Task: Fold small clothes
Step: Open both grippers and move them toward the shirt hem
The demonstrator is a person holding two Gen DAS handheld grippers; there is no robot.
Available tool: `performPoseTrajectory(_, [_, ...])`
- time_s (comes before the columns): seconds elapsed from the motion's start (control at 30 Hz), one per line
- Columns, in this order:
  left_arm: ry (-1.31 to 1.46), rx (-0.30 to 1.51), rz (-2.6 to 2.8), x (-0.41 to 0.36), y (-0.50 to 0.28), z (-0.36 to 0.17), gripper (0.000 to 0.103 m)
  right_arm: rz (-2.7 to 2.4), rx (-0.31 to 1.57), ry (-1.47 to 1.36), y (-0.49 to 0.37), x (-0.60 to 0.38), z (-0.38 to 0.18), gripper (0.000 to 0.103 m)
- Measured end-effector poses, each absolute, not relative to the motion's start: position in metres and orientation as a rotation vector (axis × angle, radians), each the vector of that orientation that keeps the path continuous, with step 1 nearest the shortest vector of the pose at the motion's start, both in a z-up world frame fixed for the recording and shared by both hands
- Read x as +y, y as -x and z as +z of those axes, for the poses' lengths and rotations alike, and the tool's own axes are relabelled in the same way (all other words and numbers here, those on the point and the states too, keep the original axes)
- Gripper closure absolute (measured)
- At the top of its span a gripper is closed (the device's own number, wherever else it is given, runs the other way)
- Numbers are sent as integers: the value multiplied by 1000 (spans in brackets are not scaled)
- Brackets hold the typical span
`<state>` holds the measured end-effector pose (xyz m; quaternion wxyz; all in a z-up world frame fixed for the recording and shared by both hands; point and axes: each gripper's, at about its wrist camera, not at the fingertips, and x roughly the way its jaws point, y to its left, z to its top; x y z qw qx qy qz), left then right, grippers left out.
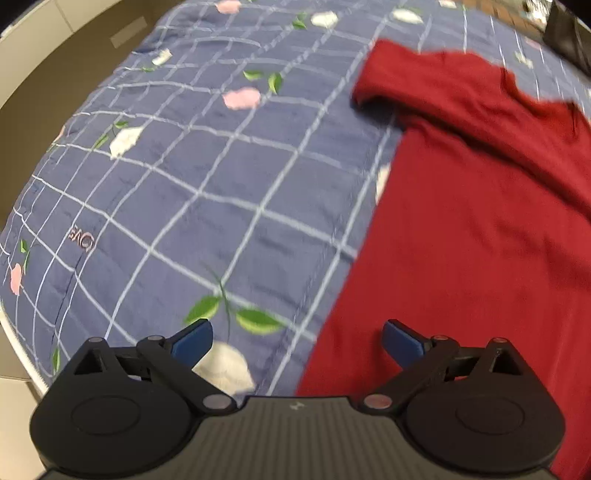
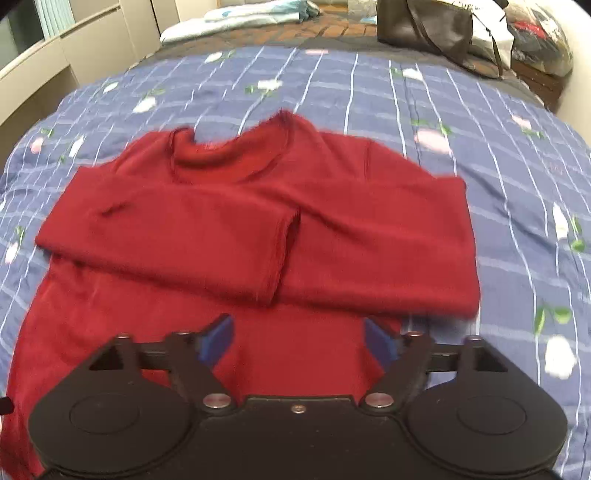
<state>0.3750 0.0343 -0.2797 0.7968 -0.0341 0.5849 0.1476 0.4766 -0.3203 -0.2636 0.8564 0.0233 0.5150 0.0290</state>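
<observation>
My left gripper [image 1: 297, 338] is released, its two blue fingertips [image 1: 194, 341] spread wide with nothing between them. It hangs over the bed, just at the left edge of the red sweater [image 1: 472, 229]: one fingertip is over the blue checked quilt [image 1: 207, 177], the other over the red fabric. From this side I see one folded sleeve [image 1: 391, 74] ending near the top of the sweater, and the picture is a little blurred.

My right gripper [image 2: 299, 339] is also released, fingertips [image 2: 218, 341] apart and empty, above the lower part of the sweater [image 2: 258, 229]. The sweater lies flat on the quilt [image 2: 517, 206], collar [image 2: 229, 147] away from me. Both sleeves are folded in across the chest: the left sleeve [image 2: 166, 229] runs in from the left, and its cuff meets the right sleeve [image 2: 376, 251] about in the middle, touching or slightly overlapping; I cannot tell which lies on top. The hem end of the sweater runs under my gripper and out of sight.

The quilt has pale grid lines with pink and white flowers and green leaves. Beyond it on the bed lie a dark bag [image 2: 436, 29] at the far right and some pale folded fabric [image 2: 240, 18] at the far left. Beige cabinets [image 2: 74, 55] stand beside the bed on the left.
</observation>
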Motion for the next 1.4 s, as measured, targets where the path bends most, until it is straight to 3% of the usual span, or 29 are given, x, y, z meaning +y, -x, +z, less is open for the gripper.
performPoseTrajectory(0.13, [7,1289,295,28,-365,-280,1,65,1164,-87,-432,-323,-271,8])
performPoseTrajectory(0.33, [-79,1311,252,22,-351,-281,1,43,1189,-133,-352,-330,-267,4])
performPoseTrajectory(0.53, [-156,1254,199,15,-329,-265,1,87,1148,43,-291,-313,-255,3])
performPoseTrajectory(0.83, [-385,1160,30,-16,-264,-244,1,296,1040,387,-211,-263,-245,17])
performPoseTrajectory(1.07, [-500,1137,-52,-39,-232,-252,1,353,1023,572,-183,-236,-272,50])
performPoseTrajectory(1.4, [-548,1135,-118,-60,-231,-266,1,358,989,653,-195,-222,-293,52])
